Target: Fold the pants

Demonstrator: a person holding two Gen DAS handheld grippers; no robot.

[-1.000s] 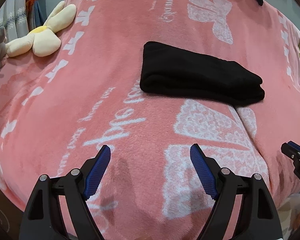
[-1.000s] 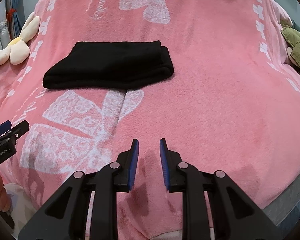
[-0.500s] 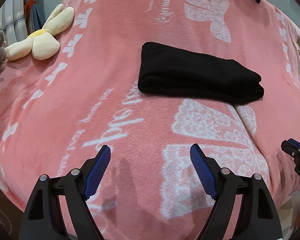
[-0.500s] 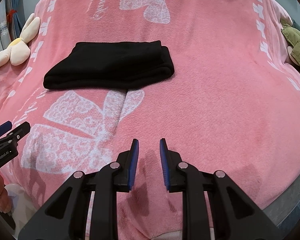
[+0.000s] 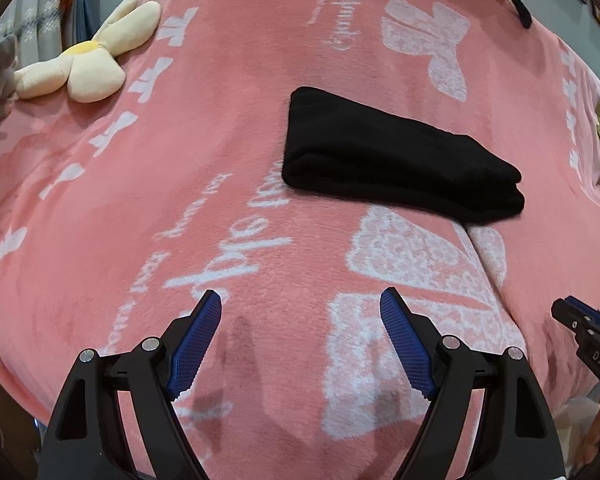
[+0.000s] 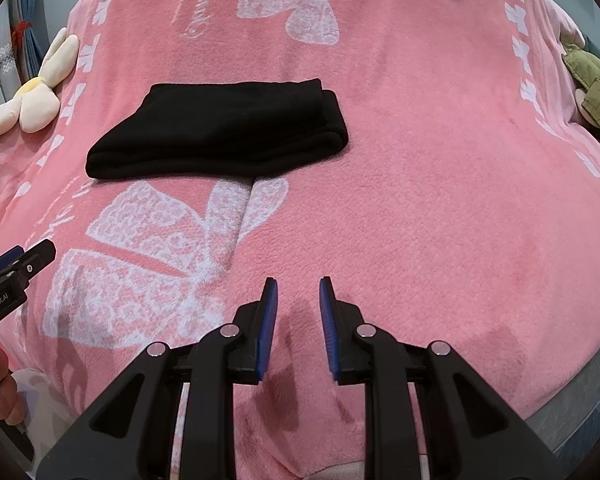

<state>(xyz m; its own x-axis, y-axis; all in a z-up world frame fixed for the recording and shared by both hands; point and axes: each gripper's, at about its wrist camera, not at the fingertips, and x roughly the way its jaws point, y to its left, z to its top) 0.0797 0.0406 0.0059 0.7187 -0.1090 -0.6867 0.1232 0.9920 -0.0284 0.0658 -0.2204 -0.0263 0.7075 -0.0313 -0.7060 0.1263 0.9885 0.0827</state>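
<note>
Both tongs hold nothing: our left tongs [image 5: 300,334] gape wide, our right tongs [image 6: 299,306] stand narrowly apart. Pants [image 6: 220,130] lie in a compact black bundle mid-bed [image 6: 440,200], well beyond both. We judge the folding done; the next move would be only to withdraw, or square the bundle.
</note>
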